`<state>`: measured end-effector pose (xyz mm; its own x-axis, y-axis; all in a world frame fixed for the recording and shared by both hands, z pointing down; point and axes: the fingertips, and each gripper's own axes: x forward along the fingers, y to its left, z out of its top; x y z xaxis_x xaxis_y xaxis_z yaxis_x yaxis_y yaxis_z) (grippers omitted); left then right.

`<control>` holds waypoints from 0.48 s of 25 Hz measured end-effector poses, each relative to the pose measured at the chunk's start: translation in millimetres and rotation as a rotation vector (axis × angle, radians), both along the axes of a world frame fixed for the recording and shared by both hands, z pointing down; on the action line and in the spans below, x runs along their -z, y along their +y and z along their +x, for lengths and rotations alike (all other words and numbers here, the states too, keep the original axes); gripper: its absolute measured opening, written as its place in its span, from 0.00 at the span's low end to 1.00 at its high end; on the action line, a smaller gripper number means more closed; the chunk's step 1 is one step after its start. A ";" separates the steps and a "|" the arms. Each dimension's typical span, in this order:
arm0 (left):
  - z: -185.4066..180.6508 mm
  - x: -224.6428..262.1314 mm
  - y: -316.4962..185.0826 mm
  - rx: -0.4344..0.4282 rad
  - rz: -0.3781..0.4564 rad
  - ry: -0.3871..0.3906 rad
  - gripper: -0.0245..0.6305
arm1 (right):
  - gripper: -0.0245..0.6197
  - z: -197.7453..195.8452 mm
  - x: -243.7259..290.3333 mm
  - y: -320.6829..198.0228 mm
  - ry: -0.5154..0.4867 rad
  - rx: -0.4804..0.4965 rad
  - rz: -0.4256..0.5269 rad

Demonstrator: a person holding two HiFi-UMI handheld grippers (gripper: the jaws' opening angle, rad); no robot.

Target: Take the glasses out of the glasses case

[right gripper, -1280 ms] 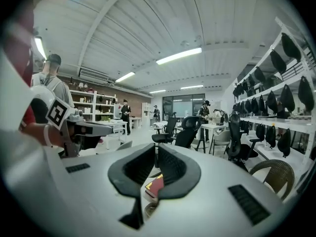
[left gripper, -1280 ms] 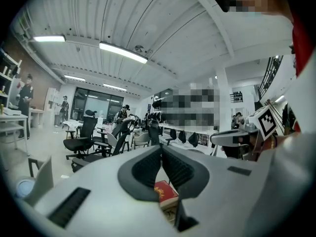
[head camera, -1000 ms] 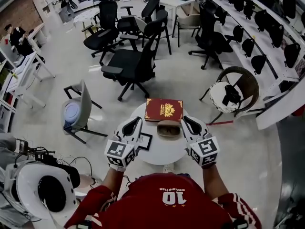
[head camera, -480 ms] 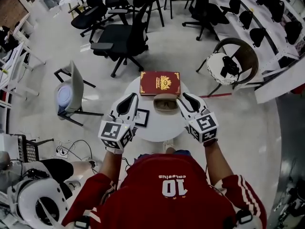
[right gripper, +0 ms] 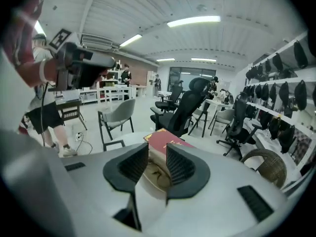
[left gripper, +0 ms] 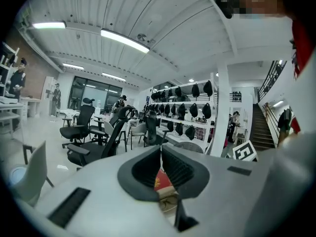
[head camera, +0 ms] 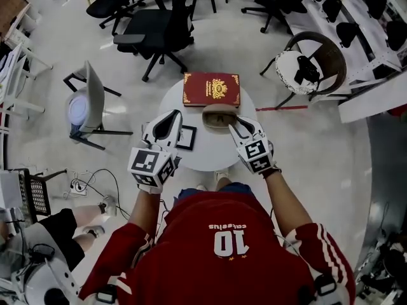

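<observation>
So, the case (head camera: 220,115) is sitting open in the middle of the round desk (head camera: 205,156), just beside the near edge of a red book (head camera: 211,89). The glasses (right gripper: 157,175) are lying inside it, not out yet. The open side is facing the person, which is probably why both claws are pointing at it from the near side.

The right claw (head camera: 233,125) is doing the real work here. Its jaws are standing apart, and in the right gripper view the case's tan inside, with the glasses, is showing right in the gap between them. In the head view the tips are sitting at the case's near rim, though I can't tell whether they're touching it or just hanging over it. My guess is that it's lining up to pinch the glasses, so it's being held low and aimed straight into the opening.

The left claw (head camera: 166,122) is hovering off to the left of the case, over a small black frame (head camera: 187,137) that's lying on the desk. Its jaws are pressing together at the tips with nothing in them. I'm reading that as standby, maybe to pin the case down when the glasses are being pulled out. Otherwise the case, which is looking pretty light, could skid toward the book.
</observation>
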<state>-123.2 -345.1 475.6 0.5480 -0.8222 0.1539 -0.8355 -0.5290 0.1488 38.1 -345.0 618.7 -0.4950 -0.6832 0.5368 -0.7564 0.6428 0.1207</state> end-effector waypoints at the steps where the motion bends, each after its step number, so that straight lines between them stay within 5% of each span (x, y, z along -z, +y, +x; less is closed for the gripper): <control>1: -0.4 -2.2 -0.1 -0.001 -0.007 0.004 0.07 | 0.21 -2.0 -9.1 -1.1 0.024 0.005 0.000; 12: 0.3 -24.9 -10.0 -0.013 -0.033 -0.032 0.07 | 0.21 -13.6 -107.1 -29.7 0.174 0.054 -0.057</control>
<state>-123.0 -355.1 500.4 0.5526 -0.8095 0.1984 -0.8334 -0.5348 0.1393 24.4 -374.7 725.7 -0.4263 -0.6247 0.6543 -0.6919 0.6911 0.2091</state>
